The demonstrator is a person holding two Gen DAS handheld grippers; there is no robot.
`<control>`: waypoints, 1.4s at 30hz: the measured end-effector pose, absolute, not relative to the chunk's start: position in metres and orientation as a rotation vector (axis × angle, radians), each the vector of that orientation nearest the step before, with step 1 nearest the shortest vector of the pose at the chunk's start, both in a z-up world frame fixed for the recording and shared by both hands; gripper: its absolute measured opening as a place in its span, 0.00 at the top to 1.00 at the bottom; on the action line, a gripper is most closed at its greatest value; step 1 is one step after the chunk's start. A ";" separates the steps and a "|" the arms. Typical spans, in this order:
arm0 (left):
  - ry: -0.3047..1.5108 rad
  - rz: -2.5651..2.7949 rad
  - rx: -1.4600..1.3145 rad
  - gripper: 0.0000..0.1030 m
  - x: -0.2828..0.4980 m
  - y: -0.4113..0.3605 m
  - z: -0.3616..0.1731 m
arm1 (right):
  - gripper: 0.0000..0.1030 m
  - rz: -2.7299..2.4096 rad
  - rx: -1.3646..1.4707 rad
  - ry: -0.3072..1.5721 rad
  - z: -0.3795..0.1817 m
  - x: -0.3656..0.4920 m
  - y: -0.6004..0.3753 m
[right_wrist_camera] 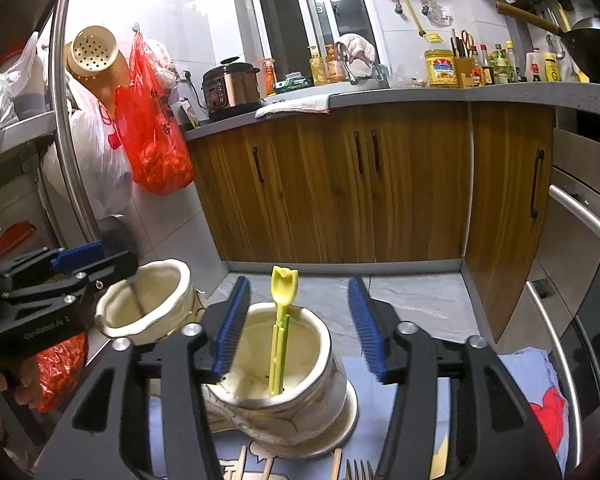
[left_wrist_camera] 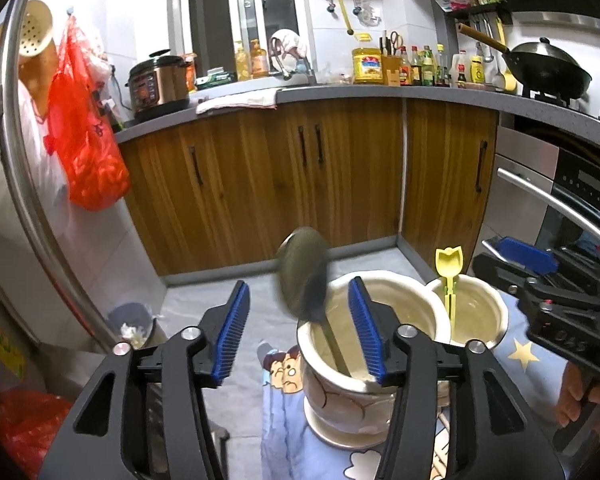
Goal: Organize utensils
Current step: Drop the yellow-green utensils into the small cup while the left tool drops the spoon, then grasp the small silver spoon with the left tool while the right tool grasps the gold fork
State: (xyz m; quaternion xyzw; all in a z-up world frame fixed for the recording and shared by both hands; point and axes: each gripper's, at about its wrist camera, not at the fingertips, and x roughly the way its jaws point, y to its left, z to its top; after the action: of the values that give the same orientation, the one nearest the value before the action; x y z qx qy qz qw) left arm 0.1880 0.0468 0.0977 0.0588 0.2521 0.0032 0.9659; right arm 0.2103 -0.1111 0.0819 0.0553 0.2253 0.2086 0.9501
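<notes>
Two cream ceramic holders stand on a blue patterned cloth. In the left wrist view the near holder (left_wrist_camera: 340, 384) contains a metal spoon (left_wrist_camera: 304, 276), bowl up and blurred, between the fingers of my open left gripper (left_wrist_camera: 300, 332). The far holder (left_wrist_camera: 480, 316) contains a yellow plastic utensil (left_wrist_camera: 449, 280). In the right wrist view my open right gripper (right_wrist_camera: 300, 328) sits just above that holder (right_wrist_camera: 292, 392) with the yellow utensil (right_wrist_camera: 282, 328) upright between its fingers. The spoon's holder (right_wrist_camera: 148, 304) is at left, beside the left gripper (right_wrist_camera: 72, 272).
A fork (right_wrist_camera: 358, 470) and wooden sticks (right_wrist_camera: 336, 466) lie on the cloth (right_wrist_camera: 532, 376) at the bottom edge. Wooden cabinets (right_wrist_camera: 340, 184) stand behind. An oven with a bar handle (left_wrist_camera: 560, 204) is at right. A red bag (left_wrist_camera: 88, 132) hangs at left.
</notes>
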 end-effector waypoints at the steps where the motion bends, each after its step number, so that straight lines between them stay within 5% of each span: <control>1: 0.507 0.008 0.112 0.41 0.186 0.048 0.098 | 0.39 0.425 0.114 0.459 0.085 0.207 -0.113; 13: 0.526 -0.010 0.054 0.22 0.134 0.057 0.091 | 0.05 0.436 0.049 0.450 0.105 0.134 -0.143; 19: 0.592 -0.016 0.051 0.14 0.105 0.058 0.070 | 0.05 0.362 -0.027 0.521 0.086 0.107 -0.155; 42: 0.809 -0.098 0.087 0.14 0.099 -0.002 -0.016 | 0.05 0.287 -0.024 0.799 -0.012 0.120 -0.177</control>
State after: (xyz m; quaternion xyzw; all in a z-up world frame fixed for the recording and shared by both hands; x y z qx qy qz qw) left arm 0.0992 -0.0022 -0.0156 0.0424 0.3933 -0.0477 0.9172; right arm 0.1201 -0.1774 -0.0119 -0.0119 0.3876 0.1392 0.9112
